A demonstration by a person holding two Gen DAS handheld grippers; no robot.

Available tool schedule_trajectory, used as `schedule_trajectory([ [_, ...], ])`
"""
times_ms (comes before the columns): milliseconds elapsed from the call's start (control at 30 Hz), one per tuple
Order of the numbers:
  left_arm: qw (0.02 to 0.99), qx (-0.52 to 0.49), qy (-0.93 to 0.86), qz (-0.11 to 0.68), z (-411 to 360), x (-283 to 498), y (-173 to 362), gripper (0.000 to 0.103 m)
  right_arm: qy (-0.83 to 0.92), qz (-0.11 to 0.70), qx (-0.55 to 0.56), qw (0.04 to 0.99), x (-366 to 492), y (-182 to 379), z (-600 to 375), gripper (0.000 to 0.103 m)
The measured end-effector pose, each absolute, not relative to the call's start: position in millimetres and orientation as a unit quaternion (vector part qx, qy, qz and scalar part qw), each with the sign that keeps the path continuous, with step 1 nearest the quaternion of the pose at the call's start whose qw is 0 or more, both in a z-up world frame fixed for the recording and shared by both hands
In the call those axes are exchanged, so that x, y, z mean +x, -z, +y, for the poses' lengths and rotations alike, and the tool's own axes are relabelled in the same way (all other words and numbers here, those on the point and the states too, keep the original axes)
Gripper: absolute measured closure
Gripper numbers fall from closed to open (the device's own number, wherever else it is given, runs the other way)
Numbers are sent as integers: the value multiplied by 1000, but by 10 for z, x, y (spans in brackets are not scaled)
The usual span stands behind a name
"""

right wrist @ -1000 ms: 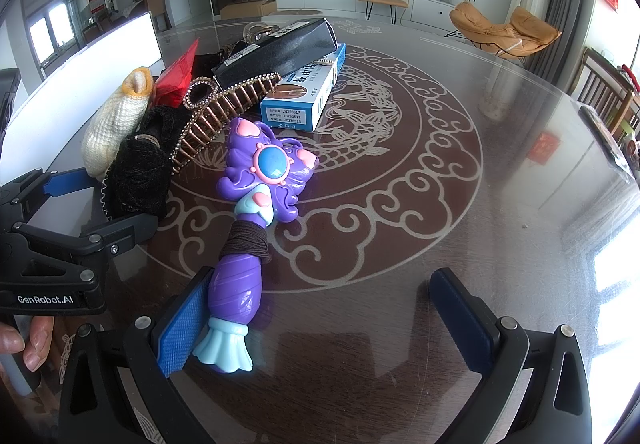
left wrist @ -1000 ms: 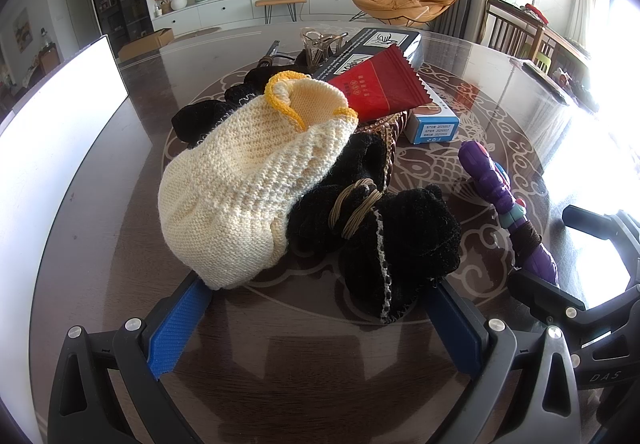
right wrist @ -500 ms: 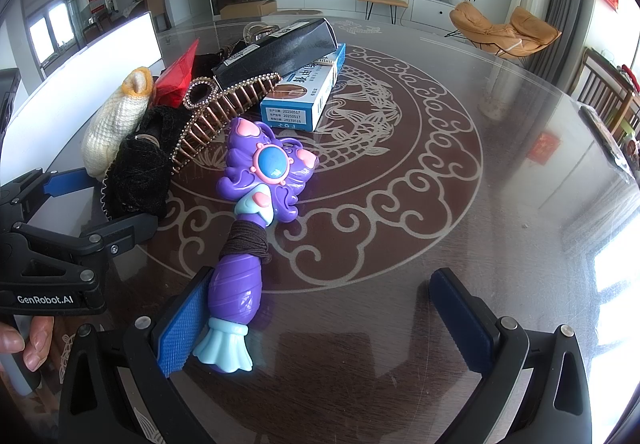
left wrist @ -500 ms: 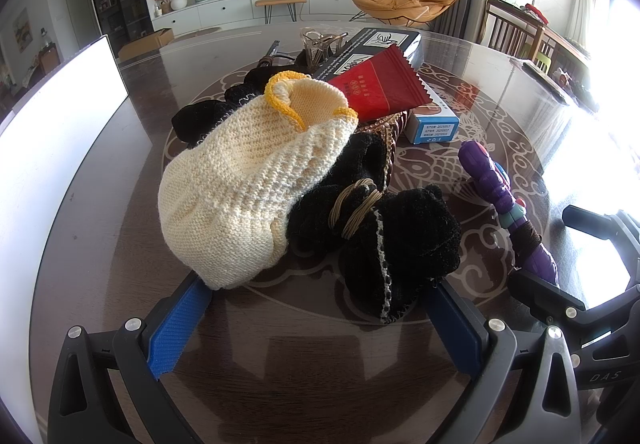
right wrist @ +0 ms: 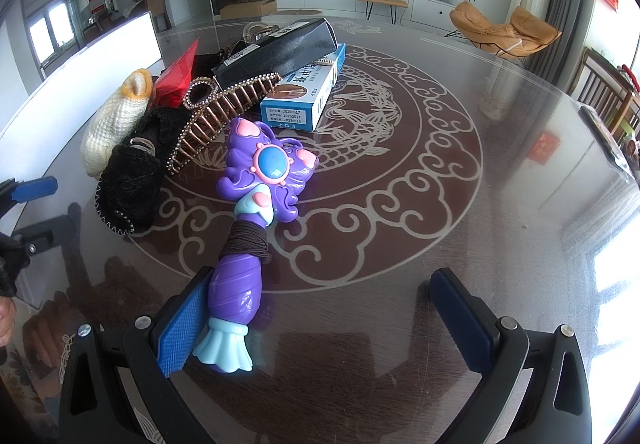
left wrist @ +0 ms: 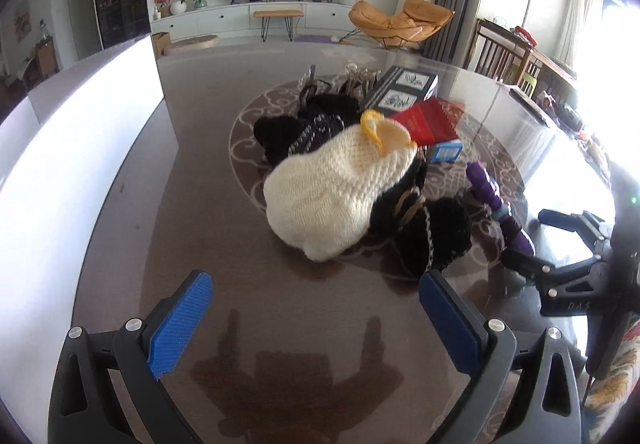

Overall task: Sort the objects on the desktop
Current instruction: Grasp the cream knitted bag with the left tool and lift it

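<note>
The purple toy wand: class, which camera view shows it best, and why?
The right wrist view: the purple toy wand lies whole and close, from head to teal tail. The left wrist view shows it small at the right edge, partly hidden.

Dark glass table (right wrist: 500,228) with swirl inlay, bearing purple toy wand (right wrist: 256,219), blue box (right wrist: 308,95), knitted pouches (left wrist: 336,195).

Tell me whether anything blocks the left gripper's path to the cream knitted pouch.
Nothing visible does. The left gripper is open, with only bare table between it and the cream knitted pouch. The black knitted item lies beside the pouch's right, near the right finger's line.
</note>
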State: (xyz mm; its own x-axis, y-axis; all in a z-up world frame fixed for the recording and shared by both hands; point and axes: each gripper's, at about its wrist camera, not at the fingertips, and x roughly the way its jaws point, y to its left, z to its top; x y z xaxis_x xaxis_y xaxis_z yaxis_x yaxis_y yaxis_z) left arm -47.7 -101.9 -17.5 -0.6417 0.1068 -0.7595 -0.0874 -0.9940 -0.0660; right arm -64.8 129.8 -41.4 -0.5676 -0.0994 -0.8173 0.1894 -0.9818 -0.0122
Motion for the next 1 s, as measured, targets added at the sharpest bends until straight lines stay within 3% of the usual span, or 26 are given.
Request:
schedule_trajectory([
  [100, 49, -398, -915, 41, -903, -788, 38, 0, 884, 49, 458, 82, -648, 414, 1298, 0],
  [200, 60, -443, -889, 95, -807, -1194, 251, 0, 884, 49, 458, 82, -648, 415, 1298, 0],
  [267, 75, -452, -885, 77, -861, -1304, 333, 0, 884, 49, 458, 82, -648, 415, 1301, 0],
  [300, 86, -456, -884, 56, -906, -1319, 319, 5, 884, 49, 458, 82, -648, 415, 1298, 0],
  [333, 105, -463, -880, 31, -943, -1313, 301, 33, 884, 49, 458, 82, -647, 414, 1296, 0],
  [400, 127, -471, -873, -3, -970, -1245, 282, 49, 884, 49, 458, 82, -648, 415, 1299, 0],
  [433, 128, -473, -872, -2, -971, -1166, 293, 50, 884, 49, 458, 82, -648, 415, 1297, 0],
  [567, 91, -497, -863, 5, -988, -747, 286, 51, 884, 49, 457, 82, -647, 414, 1296, 0],
  [667, 77, -493, -867, 4, -1008, -454, 230, 45, 884, 49, 457, 82, -649, 416, 1303, 0],
  [800, 41, -464, -883, 50, -1038, -354, 251, 15, 884, 49, 457, 82, -649, 415, 1300, 0],
  [1000, 37, -491, -869, 57, -1079, -479, 481, 15, 884, 49, 458, 82, -649, 415, 1298, 0],
])
